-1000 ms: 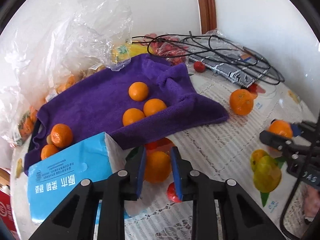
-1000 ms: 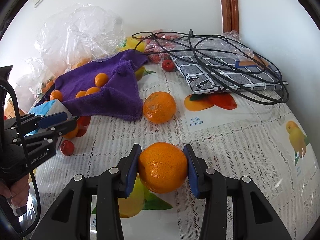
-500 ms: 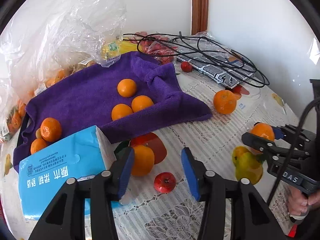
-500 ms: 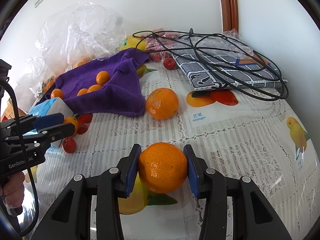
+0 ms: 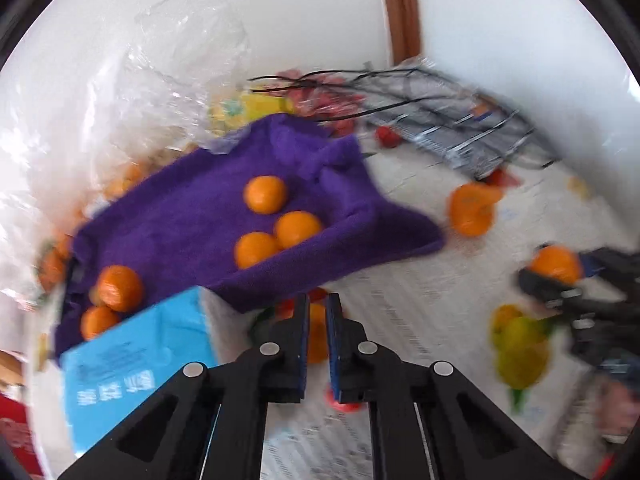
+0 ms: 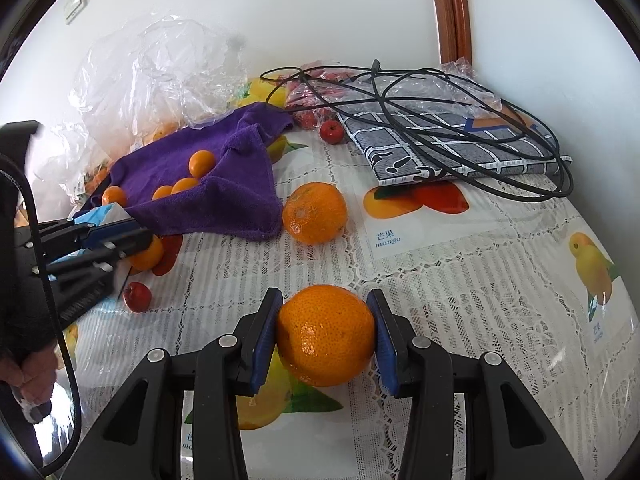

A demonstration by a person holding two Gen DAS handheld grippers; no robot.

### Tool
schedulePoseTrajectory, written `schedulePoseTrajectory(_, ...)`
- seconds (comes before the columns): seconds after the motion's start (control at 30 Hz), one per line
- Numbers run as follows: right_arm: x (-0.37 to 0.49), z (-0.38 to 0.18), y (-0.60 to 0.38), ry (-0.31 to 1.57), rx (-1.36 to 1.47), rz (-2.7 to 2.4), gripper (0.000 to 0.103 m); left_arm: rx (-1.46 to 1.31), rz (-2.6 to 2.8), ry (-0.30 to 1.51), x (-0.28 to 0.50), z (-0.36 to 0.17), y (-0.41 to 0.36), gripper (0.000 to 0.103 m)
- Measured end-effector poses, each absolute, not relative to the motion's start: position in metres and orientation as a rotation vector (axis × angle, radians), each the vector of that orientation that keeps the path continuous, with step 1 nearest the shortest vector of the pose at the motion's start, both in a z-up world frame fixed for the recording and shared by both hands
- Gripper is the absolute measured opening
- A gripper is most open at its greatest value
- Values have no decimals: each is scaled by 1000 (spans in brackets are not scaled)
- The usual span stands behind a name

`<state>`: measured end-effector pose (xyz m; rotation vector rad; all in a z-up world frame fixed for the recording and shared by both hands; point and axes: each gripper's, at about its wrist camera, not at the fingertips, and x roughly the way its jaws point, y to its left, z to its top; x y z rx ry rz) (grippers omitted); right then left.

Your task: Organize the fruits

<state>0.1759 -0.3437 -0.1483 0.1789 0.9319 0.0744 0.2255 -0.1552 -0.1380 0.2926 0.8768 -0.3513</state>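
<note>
My right gripper (image 6: 326, 334) is shut on a large orange (image 6: 326, 334) just above the tablecloth. My left gripper (image 5: 317, 336) has its jaws nearly closed, with a small mandarin (image 5: 317, 336) showing in the narrow gap; from the right wrist view its fingertips (image 6: 138, 242) sit against that mandarin (image 6: 149, 255) on the table. A purple towel (image 5: 192, 216) holds several small mandarins (image 5: 265, 194). Another large orange (image 6: 315, 213) lies loose beside the towel's corner. A small red fruit (image 6: 137, 297) lies near the left gripper.
A blue tissue box (image 5: 132, 364) sits left of the left gripper. Crumpled clear plastic bags (image 6: 160, 68) with fruit lie behind the towel. A patterned packet (image 6: 448, 140) with tangled black cables (image 6: 420, 108) lies at the back right. Walls close the table's far side.
The left gripper opened and pulled back half a second ago, then moved forward and closed to a narrow gap around the small mandarin. The right gripper still holds the large orange, barely moved.
</note>
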Motion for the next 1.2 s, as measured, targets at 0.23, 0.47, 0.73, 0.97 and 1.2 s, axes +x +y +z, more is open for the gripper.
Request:
schedulePoseTrajectory(0.23,175,-149,-343,936,177,76,43,248,-375,847,215,-124,-147,12)
schedulePoseTrajectory(0.47,174,-148,-344,935,183,68,43,176,-460,909,218,-138,-163,34)
schedulePoseTrajectory(0.73,164,-142,-367,924,186,2,43,110,-624,987,213,-156,-185,42)
schedulePoseTrajectory(0.97,153,-142,-382,929,192,-44,43,160,-628,978,204,-167,-202,31)
schedulePoseTrajectory(1.2,147,-135,-374,925,181,-27,43,161,-591,934,200,-154,-192,31)
